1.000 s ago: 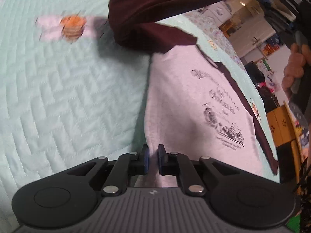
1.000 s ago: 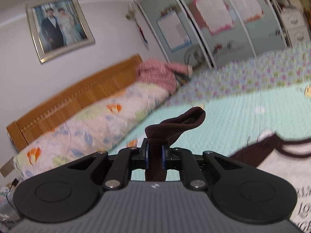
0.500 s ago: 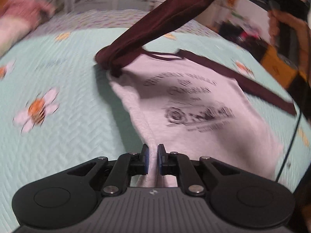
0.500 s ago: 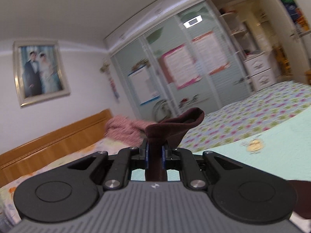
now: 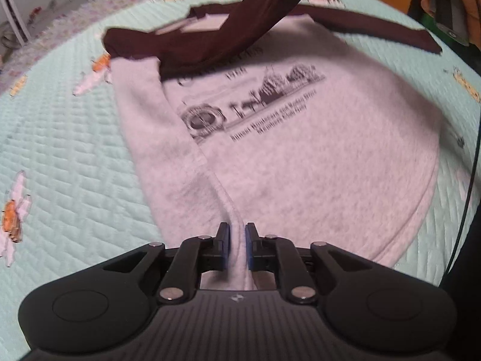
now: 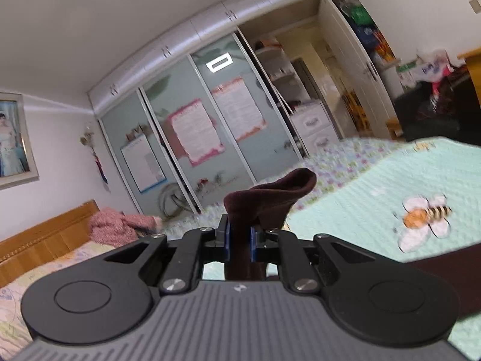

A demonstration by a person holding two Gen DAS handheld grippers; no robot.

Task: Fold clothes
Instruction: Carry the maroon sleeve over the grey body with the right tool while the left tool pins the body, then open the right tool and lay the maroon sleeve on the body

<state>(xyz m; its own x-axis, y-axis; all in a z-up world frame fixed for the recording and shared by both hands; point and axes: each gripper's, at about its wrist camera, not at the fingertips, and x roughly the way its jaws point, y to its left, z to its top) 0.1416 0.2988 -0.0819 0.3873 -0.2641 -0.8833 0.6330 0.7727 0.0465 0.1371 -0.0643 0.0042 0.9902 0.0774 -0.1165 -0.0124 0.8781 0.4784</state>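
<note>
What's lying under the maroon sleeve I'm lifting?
Under the maroon sleeve shows the grey shirt body with its black print. The print's top edge and part of the collar are covered.

White walls; sliding wardrobe doors (image 6: 210,126) with paper posters; wooden headboard (image 6: 45,237) (left); framed photo (image 6: 12,141); mint quilted bedspread (image 6: 390,180).

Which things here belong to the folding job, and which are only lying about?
Job: grey raglan shirt; its dark maroon sleeve, clamped in the right hand-held gripper; left hand-held gripper, clamped on the shirt's side edge.

Lying about: pink garment by the headboard; framed photo; bee-print quilt.
</note>
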